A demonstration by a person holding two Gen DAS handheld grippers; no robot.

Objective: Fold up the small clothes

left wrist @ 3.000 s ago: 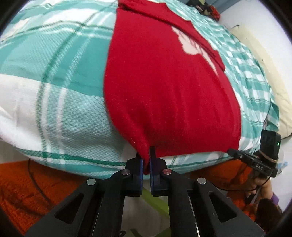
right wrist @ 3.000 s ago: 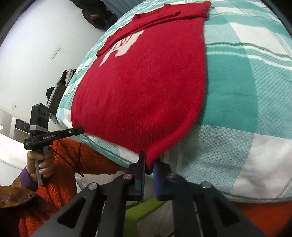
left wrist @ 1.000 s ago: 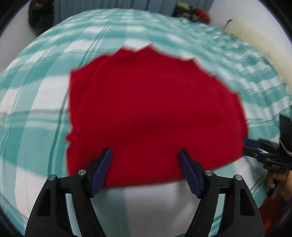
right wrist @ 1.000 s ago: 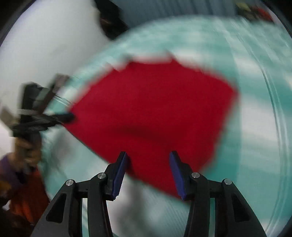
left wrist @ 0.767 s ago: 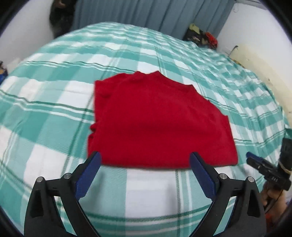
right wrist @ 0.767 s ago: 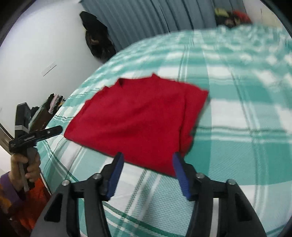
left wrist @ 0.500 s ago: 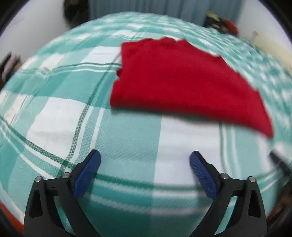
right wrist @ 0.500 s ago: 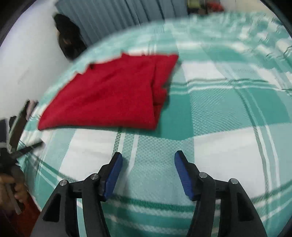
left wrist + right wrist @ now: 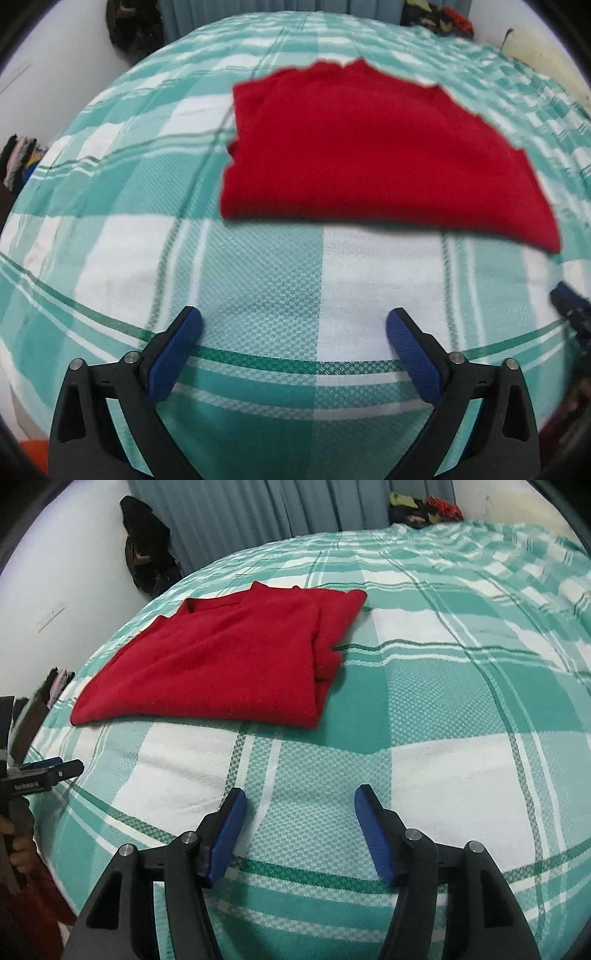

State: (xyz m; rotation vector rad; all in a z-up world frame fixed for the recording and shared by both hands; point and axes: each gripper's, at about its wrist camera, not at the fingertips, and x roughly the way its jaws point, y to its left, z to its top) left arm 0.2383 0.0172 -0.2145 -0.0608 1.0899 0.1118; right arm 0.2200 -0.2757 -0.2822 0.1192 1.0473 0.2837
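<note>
Nearest, the left tool (image 9: 293,325) hangs with blue pads spread wide over the bed's teal-and-white checked blanket (image 9: 258,266), pinching nothing. The right tool (image 9: 297,805) is likewise spread and empty above the same blanket (image 9: 443,686). Beyond, at 12 o'clock from the left tool and 11 o'clock from the right, lies the folded red sweater (image 9: 373,147) (image 9: 229,661), flat on the blanket. Farthest: grey-blue curtains (image 9: 258,513), a white wall (image 9: 55,572), a dark hanging bag (image 9: 147,550). No legible writing.

Ahead of our grippers spreads a teal-and-white plaid bedspread (image 9: 424,716); beyond it hang grey-blue curtains (image 9: 258,513), a dark bag (image 9: 147,557) far left, and piled clothes (image 9: 424,506) far right.
</note>
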